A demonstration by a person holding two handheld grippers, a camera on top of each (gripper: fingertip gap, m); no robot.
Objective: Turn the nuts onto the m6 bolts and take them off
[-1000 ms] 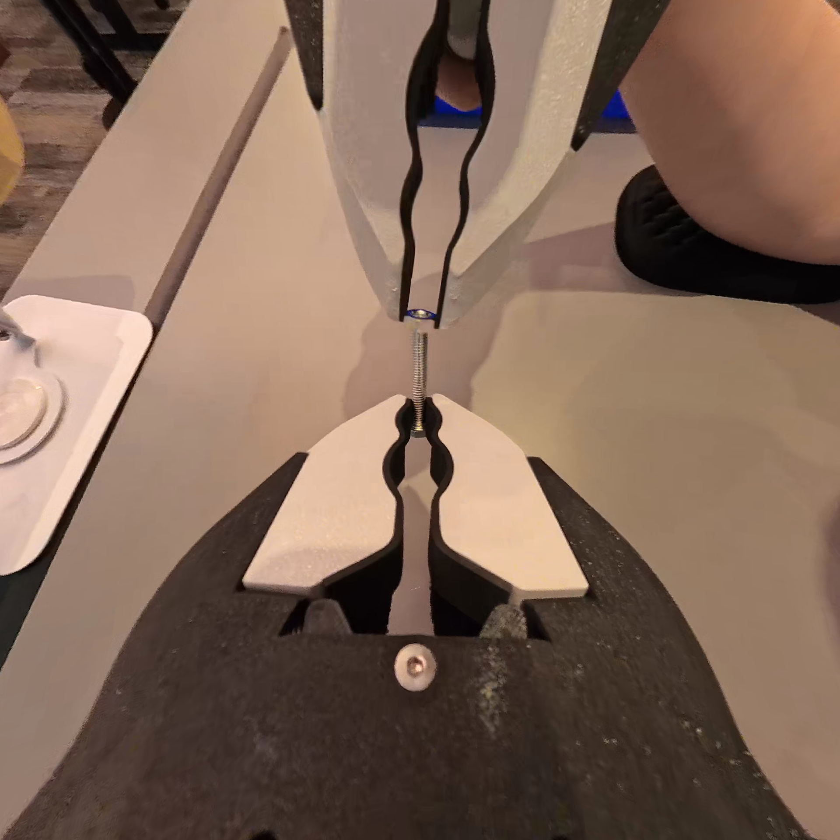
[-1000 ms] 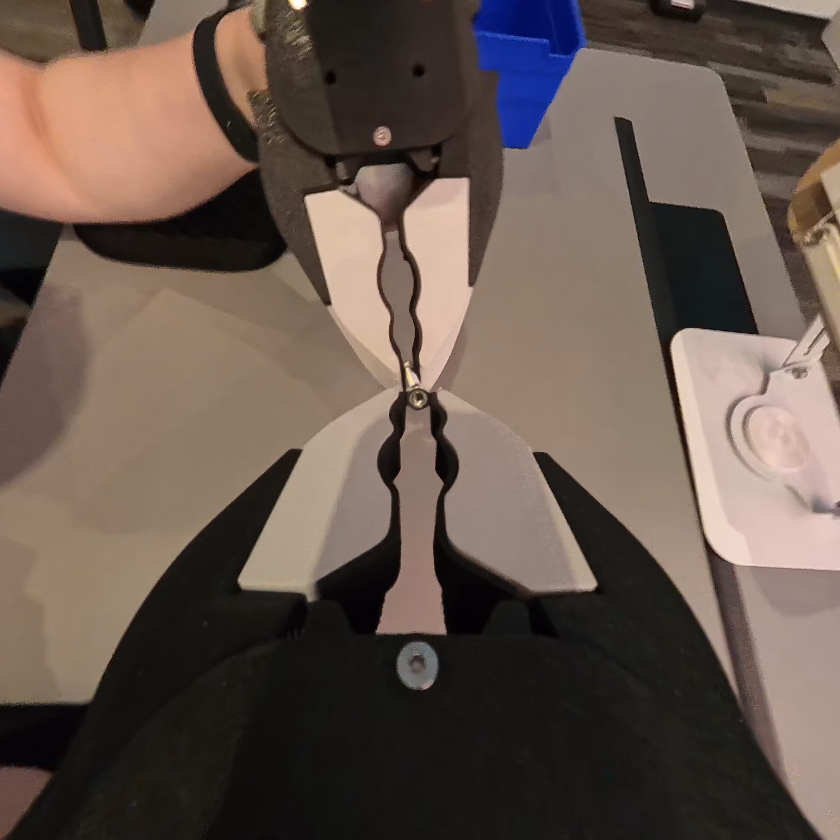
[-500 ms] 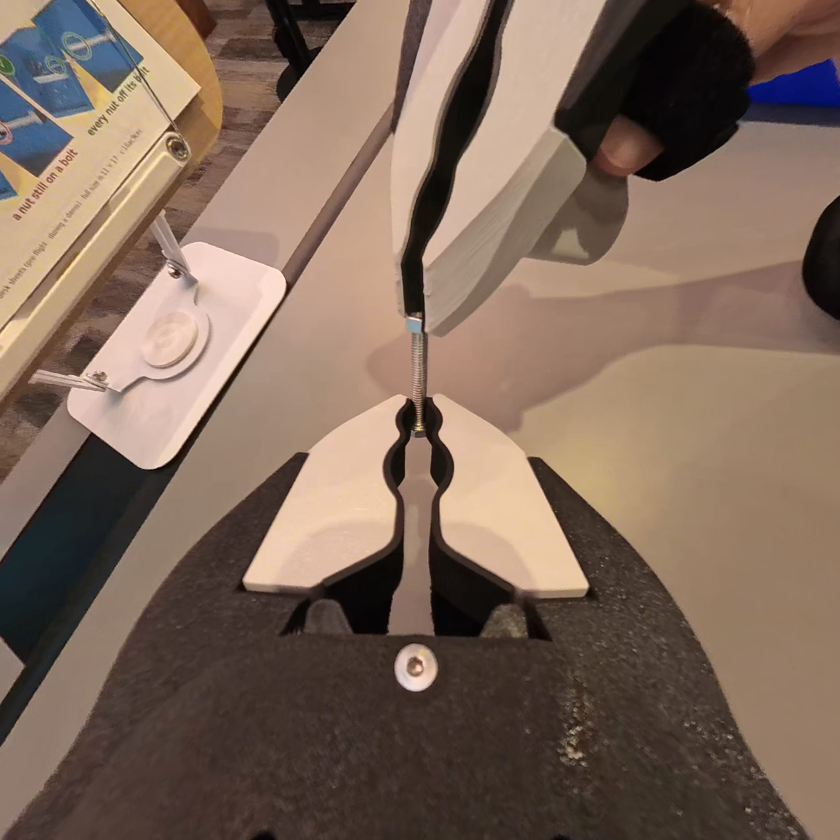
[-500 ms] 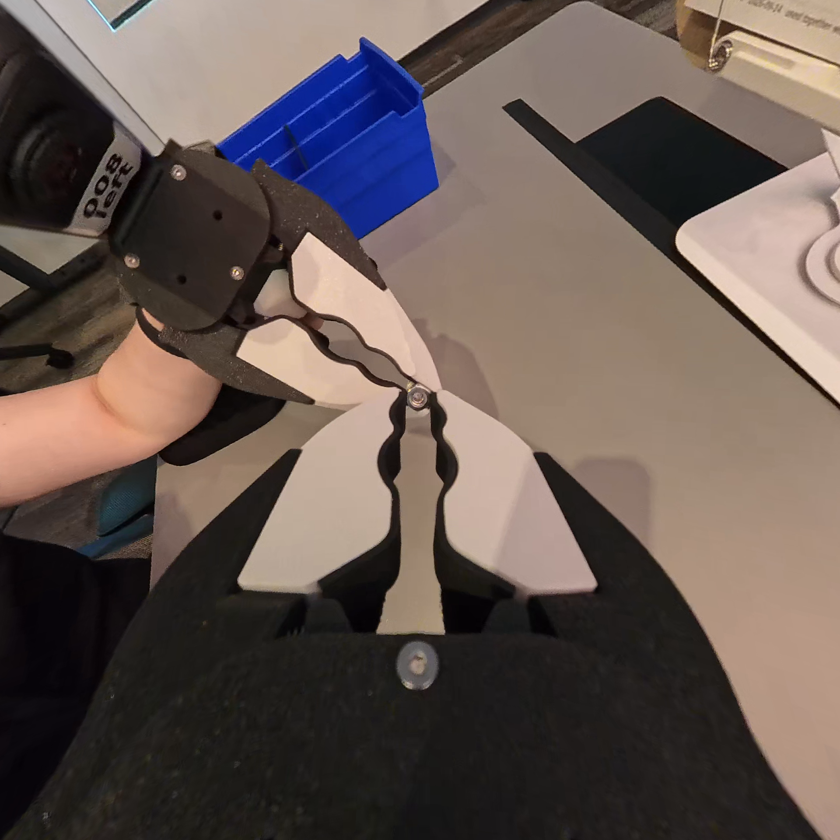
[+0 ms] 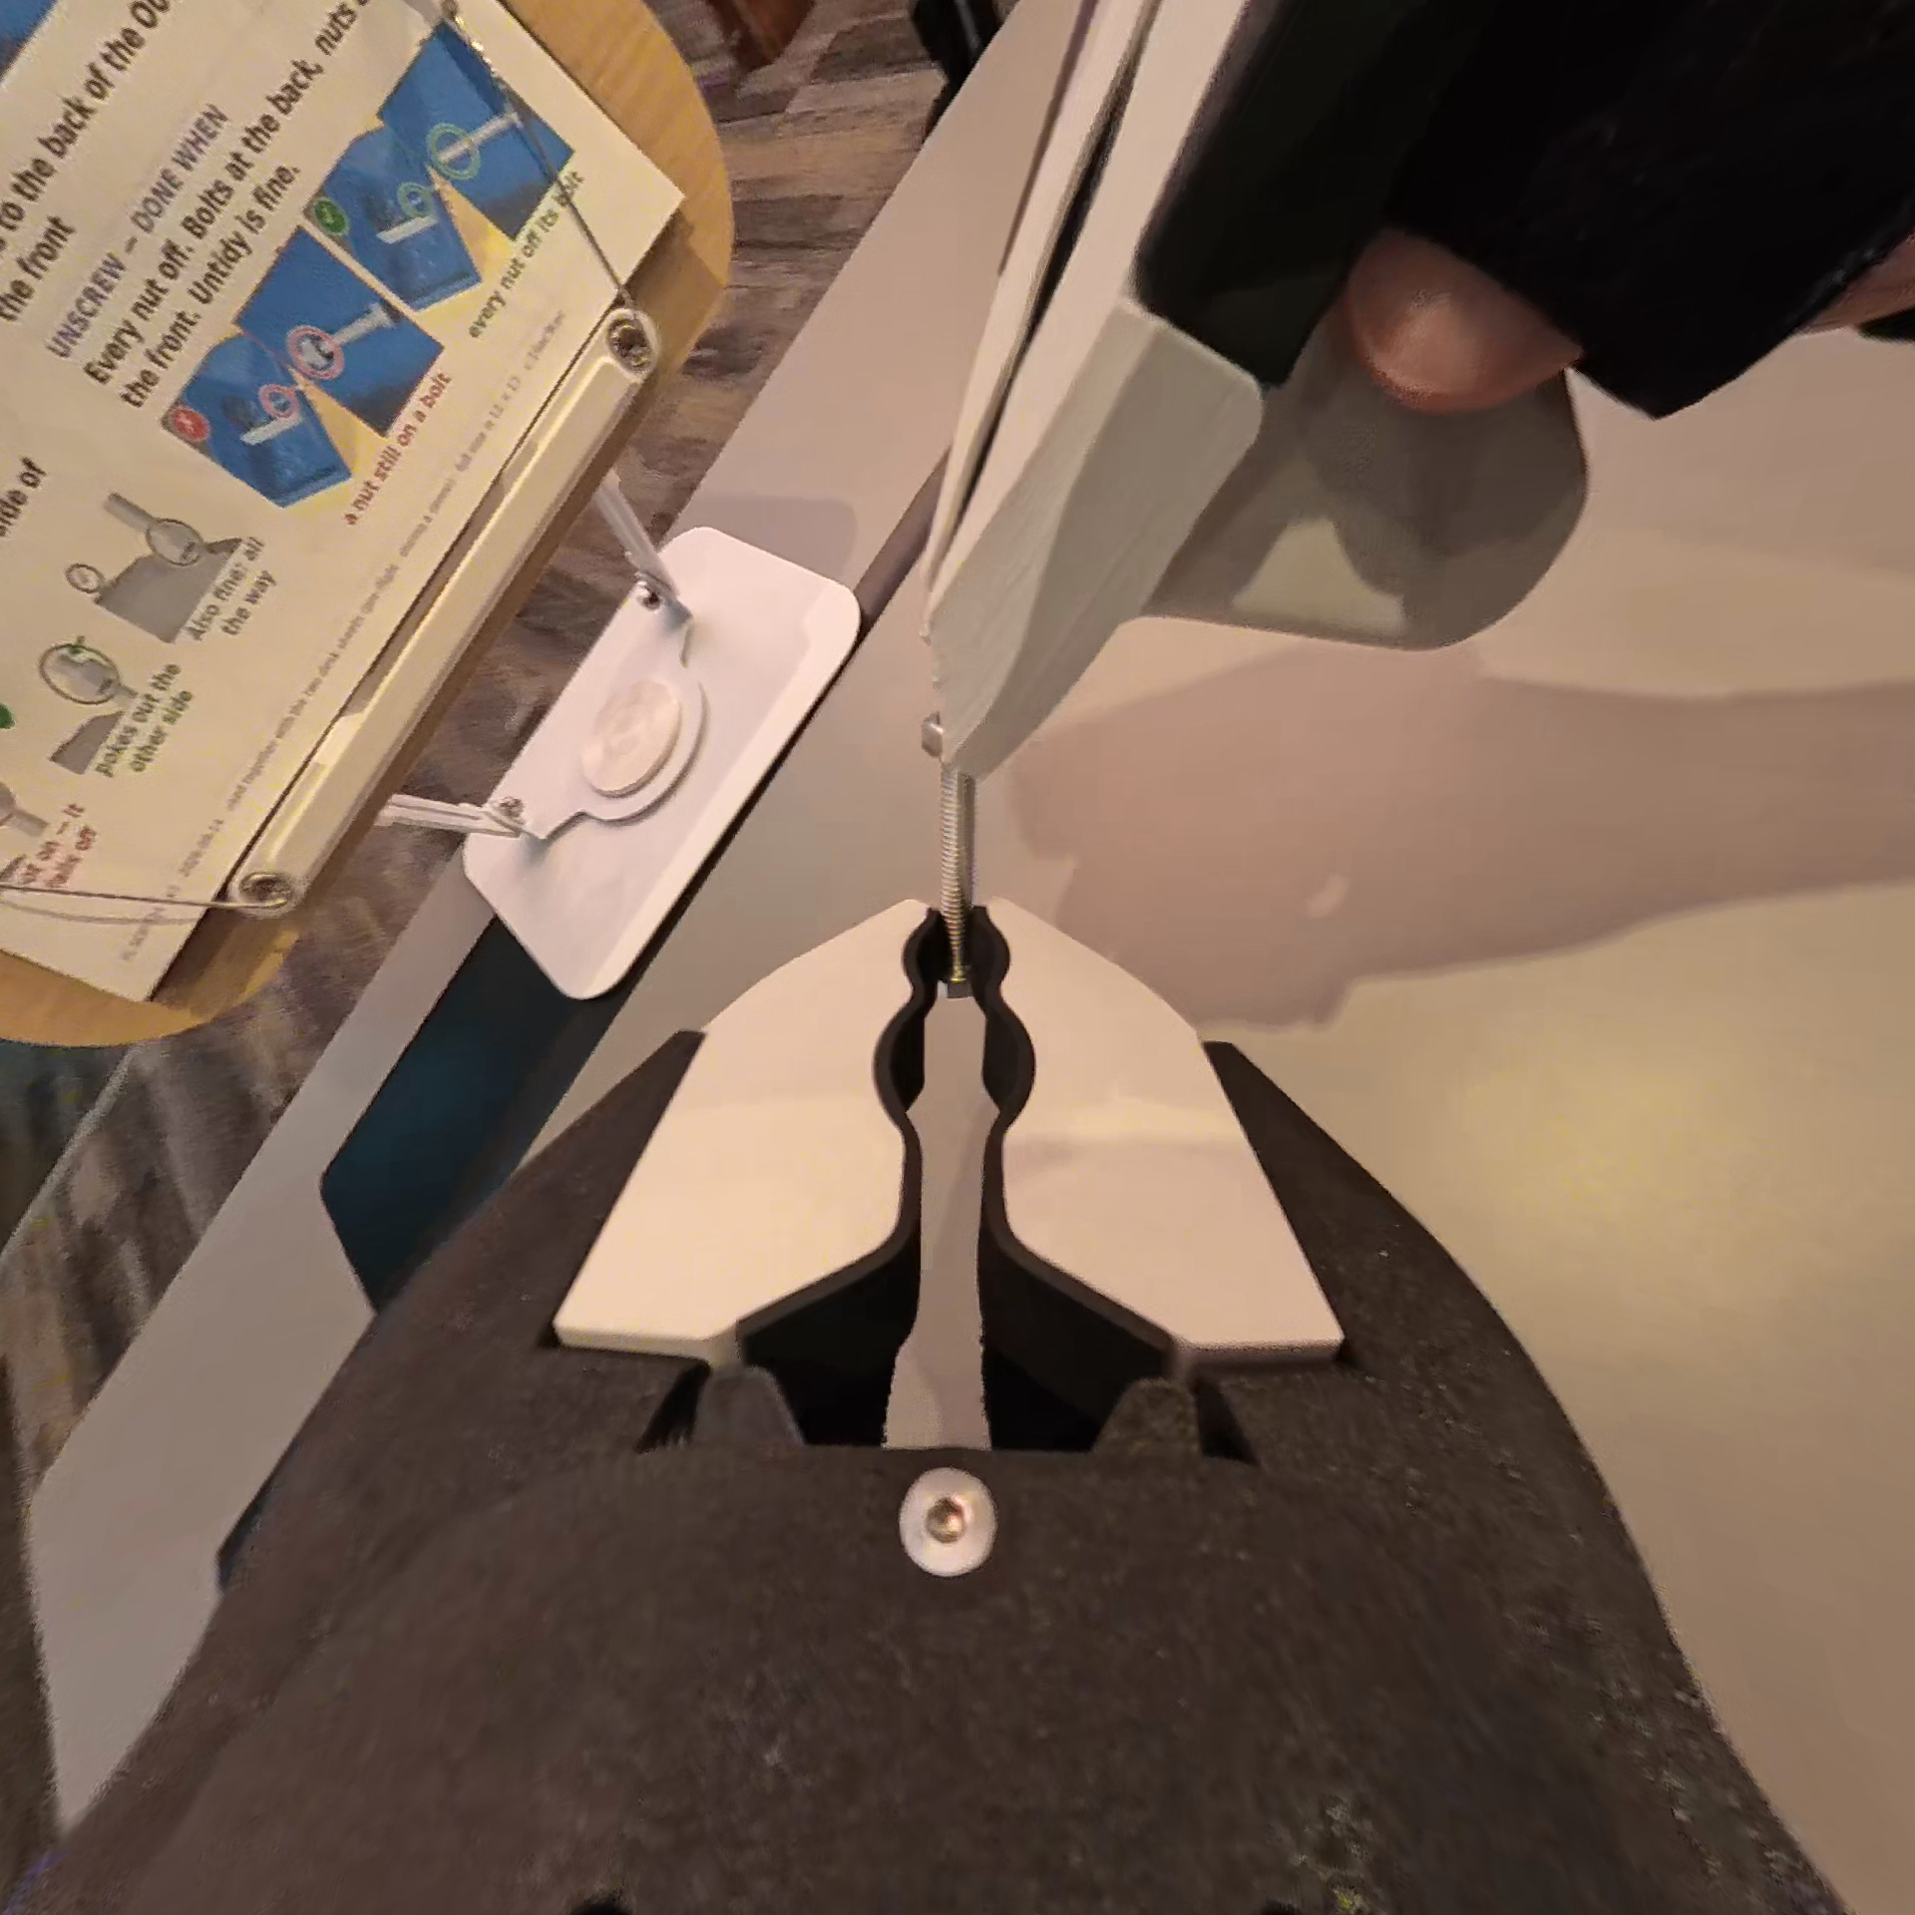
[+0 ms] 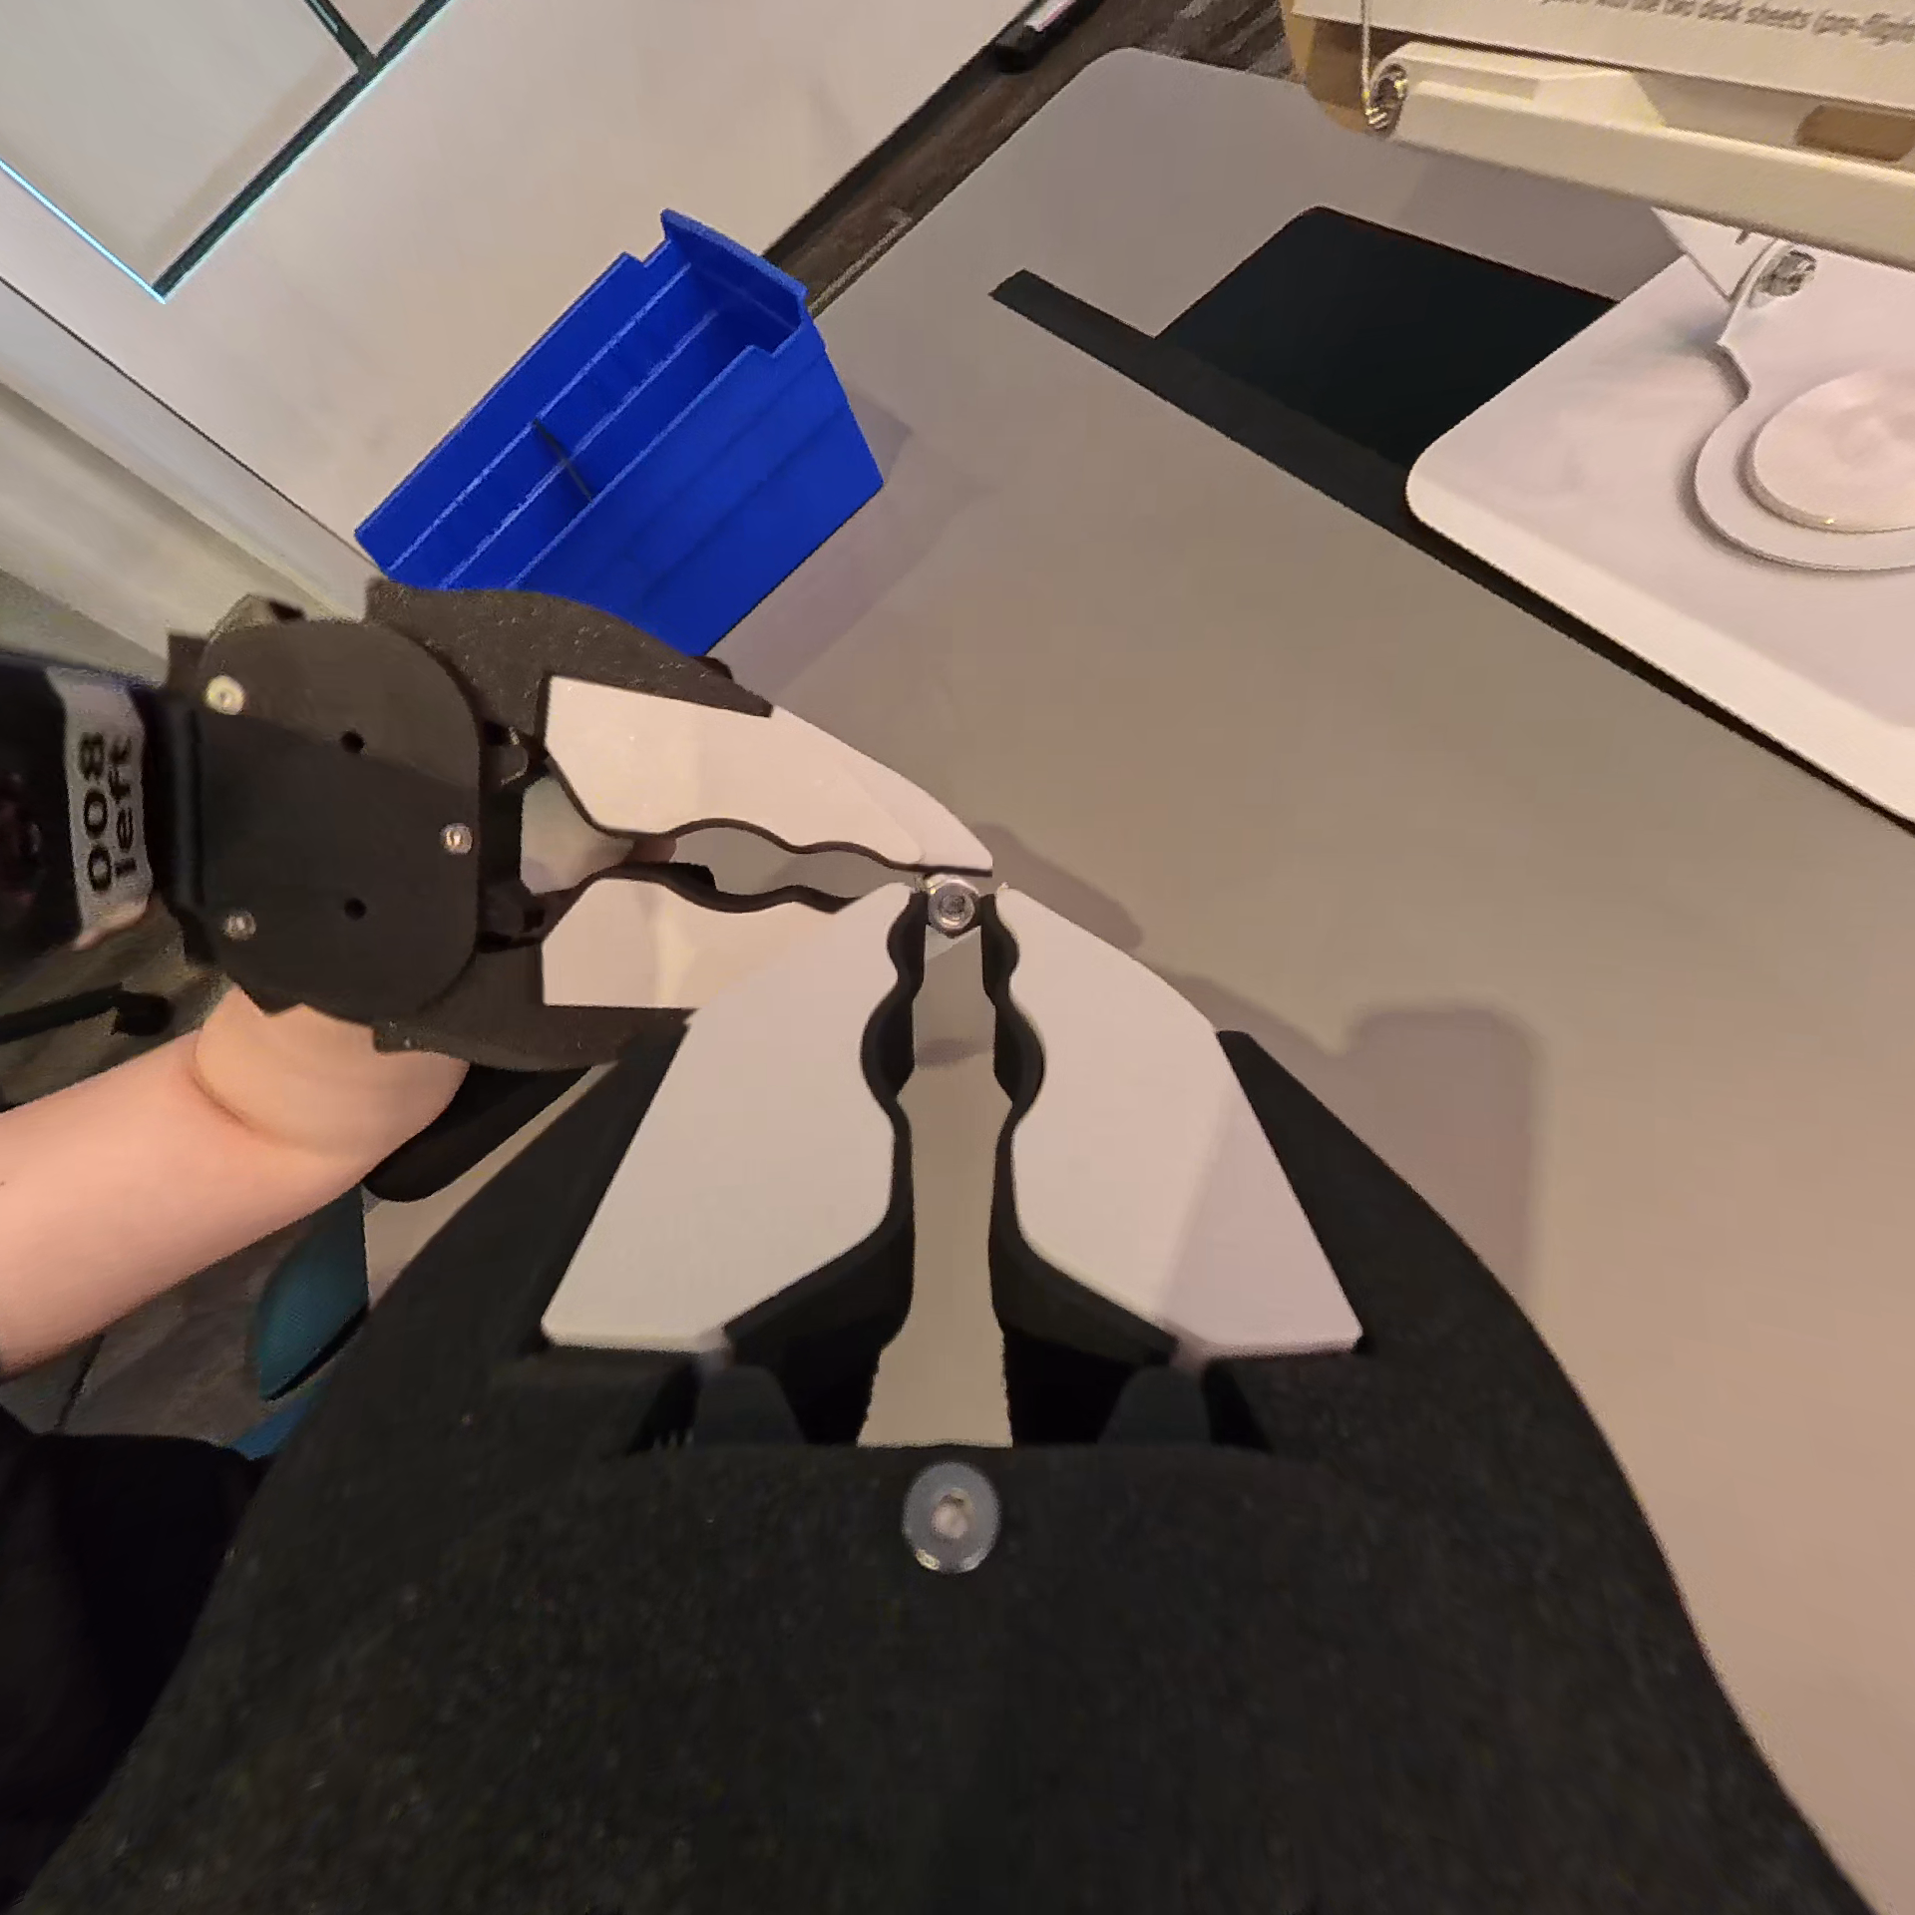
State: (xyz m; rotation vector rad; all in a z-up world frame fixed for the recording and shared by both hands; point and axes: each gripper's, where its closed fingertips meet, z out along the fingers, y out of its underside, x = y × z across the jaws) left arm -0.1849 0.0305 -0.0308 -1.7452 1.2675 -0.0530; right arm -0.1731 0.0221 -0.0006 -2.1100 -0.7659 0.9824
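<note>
Table (image 5: 1554, 1140), printed sheet (image 5: 259, 435), left gripper (image 5: 953, 914) jaws pinching nut (image 5: 959, 982), right gripper (image 6: 949, 899) clamped on bolt (image 5: 955, 839)

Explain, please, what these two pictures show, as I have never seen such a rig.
No robot here: a person holds a two-finger gripper in each hand, each with a camera looking along its fingers. One picture is from the left gripper, the other from the right gripper. They meet above a grey table. The right one pinches the bolt by its head; the left one pinches what seems a nut at its other end. A blue bin and a white stand with a printed sheet are nearby.
</note>
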